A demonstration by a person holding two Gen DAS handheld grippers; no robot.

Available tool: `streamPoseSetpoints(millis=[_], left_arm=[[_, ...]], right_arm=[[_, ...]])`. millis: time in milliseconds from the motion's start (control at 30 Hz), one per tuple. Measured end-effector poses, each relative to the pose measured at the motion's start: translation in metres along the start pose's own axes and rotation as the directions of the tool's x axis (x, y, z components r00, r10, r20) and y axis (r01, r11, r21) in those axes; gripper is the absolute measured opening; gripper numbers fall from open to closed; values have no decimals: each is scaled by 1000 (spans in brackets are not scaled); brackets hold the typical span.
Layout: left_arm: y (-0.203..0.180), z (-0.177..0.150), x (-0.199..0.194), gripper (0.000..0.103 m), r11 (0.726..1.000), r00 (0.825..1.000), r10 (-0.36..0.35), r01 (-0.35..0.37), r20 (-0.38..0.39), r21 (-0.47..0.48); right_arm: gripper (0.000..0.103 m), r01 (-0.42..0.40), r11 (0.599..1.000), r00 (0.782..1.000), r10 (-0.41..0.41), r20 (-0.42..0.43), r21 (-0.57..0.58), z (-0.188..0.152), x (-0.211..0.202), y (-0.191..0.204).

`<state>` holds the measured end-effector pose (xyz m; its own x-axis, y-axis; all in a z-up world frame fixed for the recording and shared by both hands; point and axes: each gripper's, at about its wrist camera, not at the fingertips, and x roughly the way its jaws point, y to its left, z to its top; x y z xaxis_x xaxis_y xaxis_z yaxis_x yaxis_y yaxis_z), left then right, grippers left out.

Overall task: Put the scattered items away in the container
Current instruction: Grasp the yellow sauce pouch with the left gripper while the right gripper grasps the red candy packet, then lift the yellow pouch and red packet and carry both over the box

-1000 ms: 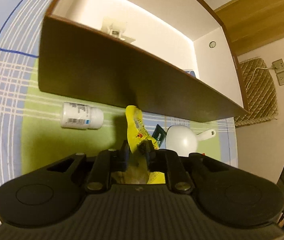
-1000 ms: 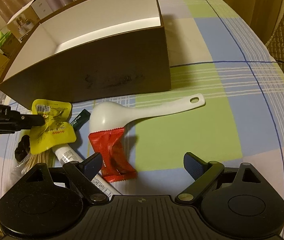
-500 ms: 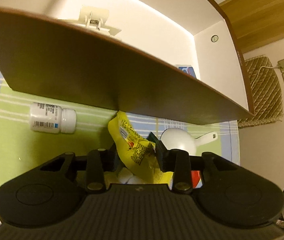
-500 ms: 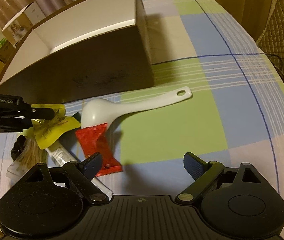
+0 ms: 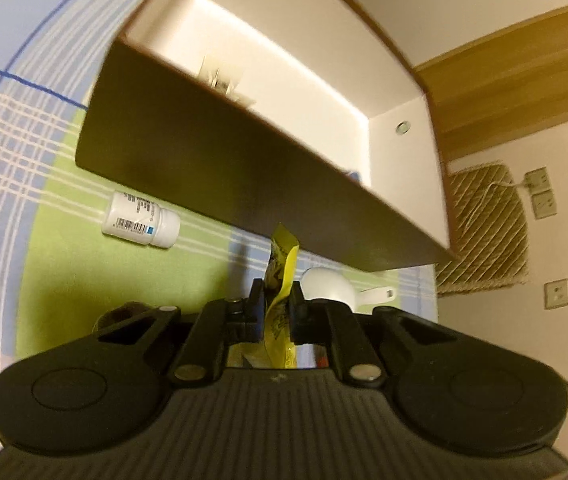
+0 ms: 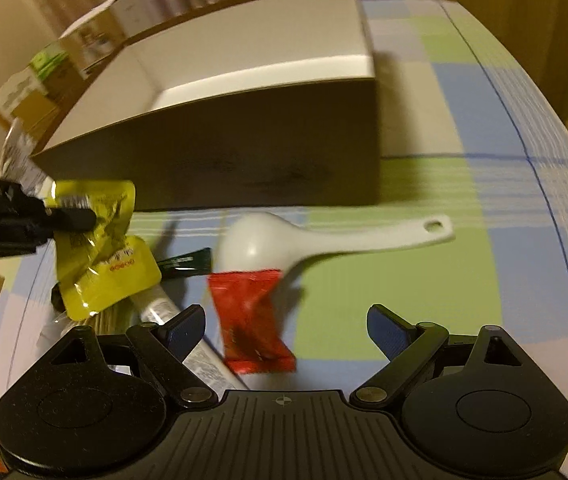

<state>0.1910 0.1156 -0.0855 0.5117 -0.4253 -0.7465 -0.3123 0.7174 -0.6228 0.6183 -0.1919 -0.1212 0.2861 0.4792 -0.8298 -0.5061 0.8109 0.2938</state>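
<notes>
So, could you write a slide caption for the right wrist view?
Open right gripper above a red packet and white spoon; left gripper holds a yellow pouch before the box.

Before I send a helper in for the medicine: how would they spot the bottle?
Find the big brown box on the checked cloth. Along its long outer wall, the bottle lies on its side on a green square. It is the only white, barcoded cylinder there.

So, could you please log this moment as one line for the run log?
left claw: shut on yellow packet | right claw: open above red packet | box: packet not in | spoon: on cloth
</notes>
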Motion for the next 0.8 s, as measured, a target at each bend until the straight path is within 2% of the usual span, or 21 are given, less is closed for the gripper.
streamPoseSetpoints(millis=[100, 233, 267, 300, 333, 433, 533, 800], left_arm=[[-3, -4, -15, 8, 1000, 999, -23, 23, 28, -1], [-14, 1, -17, 8, 999, 998, -32, 32, 53, -4], [-12, 0, -20, 8, 1000, 998, -29, 30, 59, -4], [-12, -1, -26, 8, 1000, 997, -27, 27, 66, -4], [-12, -2, -30, 8, 1000, 997, -25, 26, 73, -5], [-10, -4, -40, 8, 1000, 996, -17, 17, 87, -10], [-6, -6, -47, 8, 1000, 995, -12, 13, 99, -14], [-3, -11, -56, 8, 1000, 993, -12, 13, 115, -8]], right_arm=[[93, -8, 1000, 1000, 8, -3, -16, -1, 7, 7], [93, 10, 998, 1000, -10, -8, -56, -2, 18, 20], [88, 20, 997, 1000, -20, -10, -72, -3, 21, 23], [76, 28, 996, 1000, -29, -10, -86, -4, 24, 26], [55, 29, 995, 999, -31, -22, -97, -5, 28, 28], [52, 58, 992, 997, -64, -45, -109, -8, 41, 32], [34, 92, 982, 995, -99, -34, -165, -12, 43, 37], [33, 108, 985, 994, -109, -5, -132, -13, 13, 27]])
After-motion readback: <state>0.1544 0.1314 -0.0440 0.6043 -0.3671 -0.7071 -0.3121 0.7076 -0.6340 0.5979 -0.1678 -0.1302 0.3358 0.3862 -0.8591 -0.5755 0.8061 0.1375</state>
